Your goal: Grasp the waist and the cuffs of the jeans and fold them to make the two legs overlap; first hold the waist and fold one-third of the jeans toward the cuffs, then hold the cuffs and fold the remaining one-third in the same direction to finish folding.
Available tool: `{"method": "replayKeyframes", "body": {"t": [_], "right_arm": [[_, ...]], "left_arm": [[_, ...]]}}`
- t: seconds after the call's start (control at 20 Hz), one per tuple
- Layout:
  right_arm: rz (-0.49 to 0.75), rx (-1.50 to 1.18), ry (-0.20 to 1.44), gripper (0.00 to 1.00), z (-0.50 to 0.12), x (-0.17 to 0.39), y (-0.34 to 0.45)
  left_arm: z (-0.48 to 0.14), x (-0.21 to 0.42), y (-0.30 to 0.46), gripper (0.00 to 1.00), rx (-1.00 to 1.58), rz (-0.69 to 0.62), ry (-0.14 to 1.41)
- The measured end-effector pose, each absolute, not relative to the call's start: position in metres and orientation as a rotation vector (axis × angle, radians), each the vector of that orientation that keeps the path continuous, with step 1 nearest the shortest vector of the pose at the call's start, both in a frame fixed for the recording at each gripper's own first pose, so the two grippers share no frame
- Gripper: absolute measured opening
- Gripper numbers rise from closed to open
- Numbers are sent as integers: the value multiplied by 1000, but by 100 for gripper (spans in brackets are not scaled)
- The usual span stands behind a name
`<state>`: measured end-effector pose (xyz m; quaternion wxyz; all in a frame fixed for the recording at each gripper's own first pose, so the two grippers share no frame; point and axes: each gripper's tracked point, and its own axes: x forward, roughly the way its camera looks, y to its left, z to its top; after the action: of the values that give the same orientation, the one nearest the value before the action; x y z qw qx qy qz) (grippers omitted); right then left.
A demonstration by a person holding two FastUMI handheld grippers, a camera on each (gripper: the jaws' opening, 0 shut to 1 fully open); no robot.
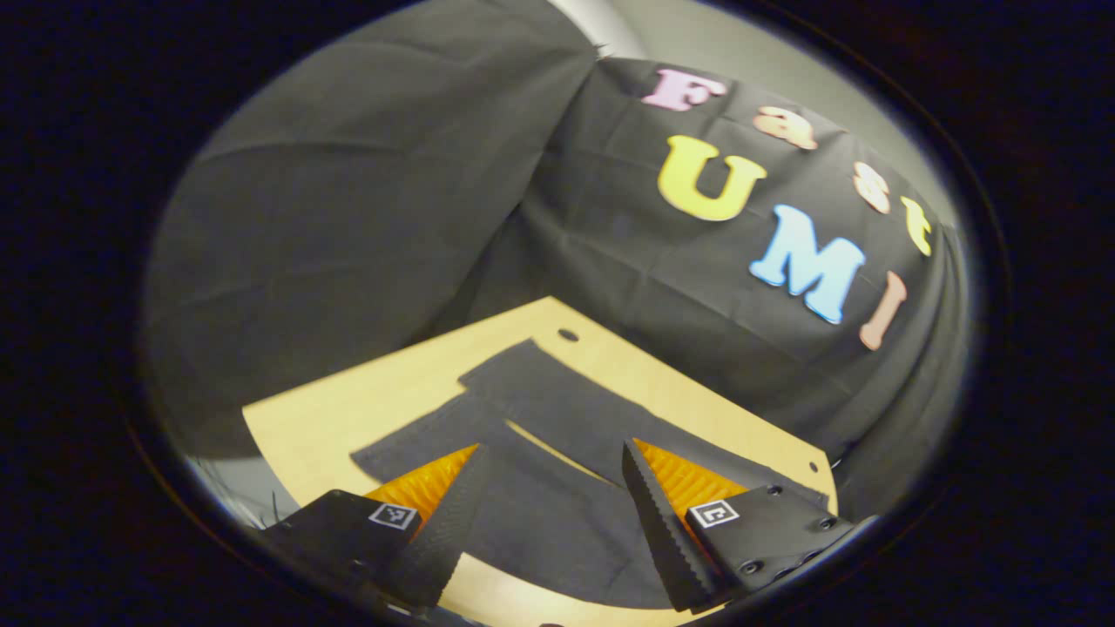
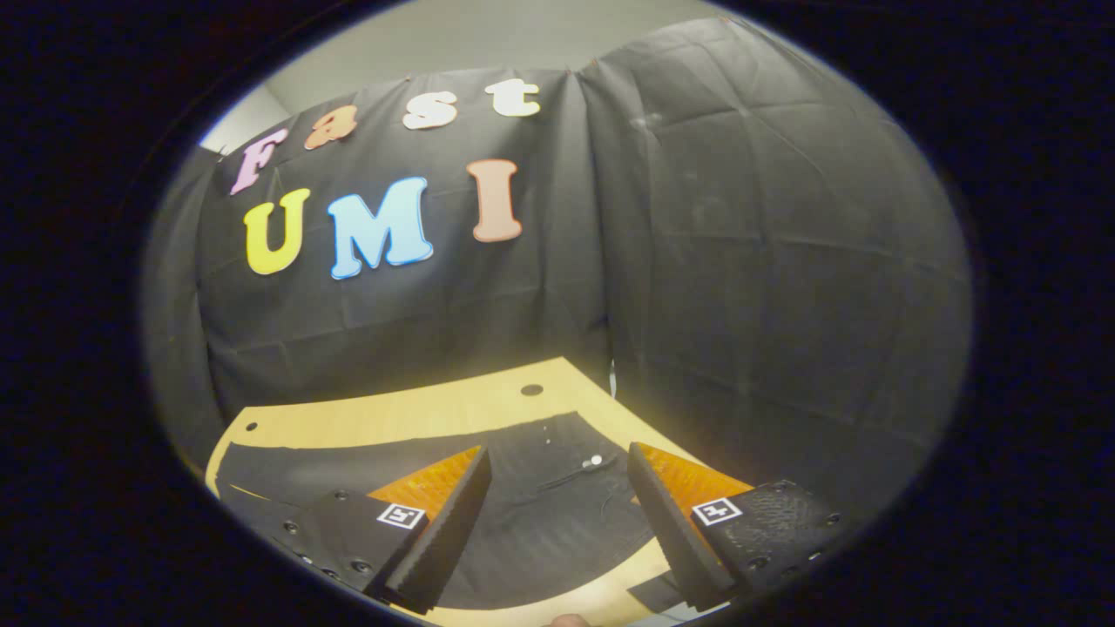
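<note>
Black jeans (image 1: 557, 418) lie flat on the light wooden table (image 1: 348, 418), their two legs spread apart and running toward the far left, cuffs at the far end. My left gripper (image 1: 550, 466) hovers open above the near leg, nothing between its fingers. In the right gripper view the waist end of the jeans (image 2: 540, 505) lies on the table (image 2: 418, 409), with a small metal button showing. My right gripper (image 2: 557, 466) is open above the waist, holding nothing.
The black cloth wall (image 1: 366, 192) surrounds the table on the far sides, close behind its edges. The tabletop has small round holes (image 1: 568, 334) near its far corners. A bare strip of wood (image 2: 392, 409) runs between the jeans and the wall.
</note>
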<state>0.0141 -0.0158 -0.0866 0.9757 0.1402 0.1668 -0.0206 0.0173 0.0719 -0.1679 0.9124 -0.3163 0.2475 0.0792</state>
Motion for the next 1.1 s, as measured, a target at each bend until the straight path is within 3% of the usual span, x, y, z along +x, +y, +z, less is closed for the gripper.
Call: {"method": "replayKeyframes", "body": {"t": [0.1,0.3,0.65,1.1], "right_arm": [[-36,361,415,91,-106,19,-15],[-37,588,566,94,-145,28,-10],[-133,909,761,95,-204,43,-34],[-306,996,956,95,-267,45,-59]], "left_arm": [[-206,11,85,97,-788,235,590],[-260,1,110,98,-934,360,712],[-308,-12,143,99,-1164,552,817],[-335,9,134,98,-1177,584,888]]}}
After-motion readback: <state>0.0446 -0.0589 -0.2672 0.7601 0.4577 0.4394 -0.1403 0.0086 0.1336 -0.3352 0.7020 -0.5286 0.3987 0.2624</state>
